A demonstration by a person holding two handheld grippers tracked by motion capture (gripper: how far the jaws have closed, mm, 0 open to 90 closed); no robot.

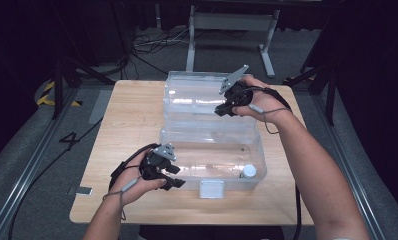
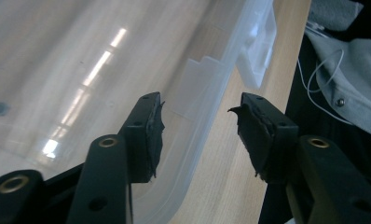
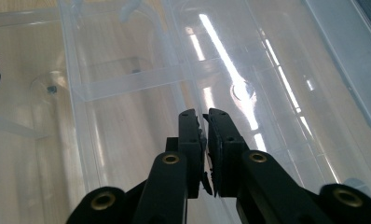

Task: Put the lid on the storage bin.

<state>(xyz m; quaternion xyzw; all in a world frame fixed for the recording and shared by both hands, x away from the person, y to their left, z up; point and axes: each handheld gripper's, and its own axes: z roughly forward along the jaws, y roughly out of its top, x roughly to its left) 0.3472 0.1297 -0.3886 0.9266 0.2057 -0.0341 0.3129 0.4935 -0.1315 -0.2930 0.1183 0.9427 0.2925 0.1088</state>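
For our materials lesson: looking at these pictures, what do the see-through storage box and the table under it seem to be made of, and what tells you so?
The clear rectangular storage box: seemingly rigid moulded plastic, glossy; the table grain shows through its walls and ceiling lights glint off it. The pale wooden table: wood or a wood-look laminate, matt, with fine straight grain lines; which of the two cannot be told.

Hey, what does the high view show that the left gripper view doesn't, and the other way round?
High view: the whole clear box with its lid folded back, a white-capped round thing in its front right corner, and the right gripper at the lid.
Left gripper view: close up, the left gripper has its fingers apart, the box's front rim between them; grey clothing beyond the table edge.
Both: the box, its front latch and the wooden table.
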